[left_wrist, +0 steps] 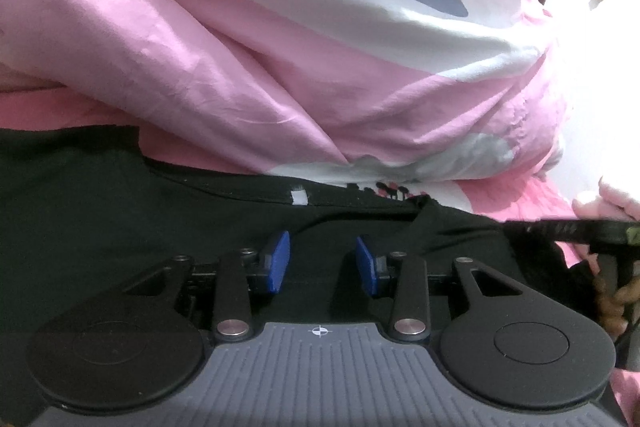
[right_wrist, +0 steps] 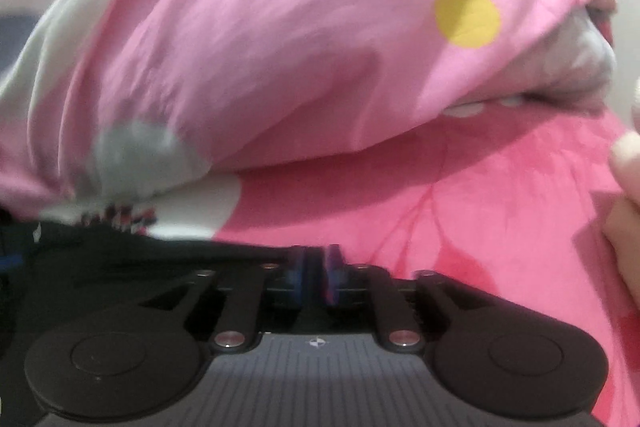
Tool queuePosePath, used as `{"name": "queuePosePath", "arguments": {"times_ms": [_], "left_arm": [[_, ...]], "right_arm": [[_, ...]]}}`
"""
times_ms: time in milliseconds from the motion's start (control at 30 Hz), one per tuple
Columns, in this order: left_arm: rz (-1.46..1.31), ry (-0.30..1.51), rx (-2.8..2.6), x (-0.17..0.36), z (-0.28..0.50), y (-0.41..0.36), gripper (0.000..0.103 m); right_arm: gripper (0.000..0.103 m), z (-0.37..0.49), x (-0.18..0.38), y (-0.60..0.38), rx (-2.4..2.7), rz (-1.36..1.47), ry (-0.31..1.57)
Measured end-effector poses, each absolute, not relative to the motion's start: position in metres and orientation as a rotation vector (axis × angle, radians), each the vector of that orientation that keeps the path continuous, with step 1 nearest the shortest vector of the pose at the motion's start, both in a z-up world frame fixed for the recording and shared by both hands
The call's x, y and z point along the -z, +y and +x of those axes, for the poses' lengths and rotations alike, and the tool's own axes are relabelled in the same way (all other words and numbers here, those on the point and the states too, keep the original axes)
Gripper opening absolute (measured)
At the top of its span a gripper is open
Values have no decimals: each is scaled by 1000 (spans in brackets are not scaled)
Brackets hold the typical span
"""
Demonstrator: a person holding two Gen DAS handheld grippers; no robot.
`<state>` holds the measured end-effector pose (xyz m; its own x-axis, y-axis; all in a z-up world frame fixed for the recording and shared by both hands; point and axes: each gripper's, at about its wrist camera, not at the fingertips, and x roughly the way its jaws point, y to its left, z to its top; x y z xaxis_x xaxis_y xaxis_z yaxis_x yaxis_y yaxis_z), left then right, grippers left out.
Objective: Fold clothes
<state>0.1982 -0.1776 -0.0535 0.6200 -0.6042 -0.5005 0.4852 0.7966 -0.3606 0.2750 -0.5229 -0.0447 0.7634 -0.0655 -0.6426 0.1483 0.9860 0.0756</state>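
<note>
One black garment [left_wrist: 120, 211] lies spread flat on the bed. Behind it, one bunched pink quilt [left_wrist: 248, 67] is heaped up, and one pink patterned sheet [right_wrist: 460, 219] runs under the garment. Two grippers are over the garment: the left gripper [left_wrist: 322, 259] and the right gripper [right_wrist: 317, 269], each with two blue pads [left_wrist: 278, 259].

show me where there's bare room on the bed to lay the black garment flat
Bare pink sheet lies right of the black garment, below the heaped pink duvet. It is crowded behind: the duvet's edge meets the garment's collar.
</note>
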Motion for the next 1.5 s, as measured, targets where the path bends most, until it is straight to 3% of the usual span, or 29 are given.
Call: {"name": "queuePosePath", "arguments": {"times_ms": [33, 67, 167, 233, 367, 567, 633, 933, 1100, 1233, 1500], "left_arm": [[-198, 647, 631, 54, 198, -177, 38], [-199, 647, 631, 54, 198, -176, 38], [-198, 647, 630, 54, 197, -175, 38], [-198, 646, 626, 54, 196, -174, 38], [-207, 641, 604, 53, 196, -172, 36], [-279, 636, 534, 55, 199, -161, 33], [-296, 632, 524, 55, 199, -158, 33], [-481, 595, 379, 55, 205, -121, 34], [-582, 570, 287, 56, 211, -99, 34], [-652, 547, 208, 57, 215, -82, 35], [-701, 530, 122, 55, 217, -65, 36]], "right_arm": [[54, 274, 41, -526, 130, 149, 684], [58, 269, 34, -530, 153, 167, 649], [58, 254, 13, -539, 178, 223, 579], [54, 248, 4, -533, 130, 239, 576], [24, 264, 5, -477, -72, 193, 705], [15, 318, 34, -399, -201, 74, 816], [8, 332, 43, -389, -172, 20, 813], [10, 308, 14, -383, -171, 73, 797], [9, 331, 40, -348, -215, 15, 879], [8, 350, 36, -359, -137, 129, 822], [12, 315, 15, -329, -317, 58, 891]]}}
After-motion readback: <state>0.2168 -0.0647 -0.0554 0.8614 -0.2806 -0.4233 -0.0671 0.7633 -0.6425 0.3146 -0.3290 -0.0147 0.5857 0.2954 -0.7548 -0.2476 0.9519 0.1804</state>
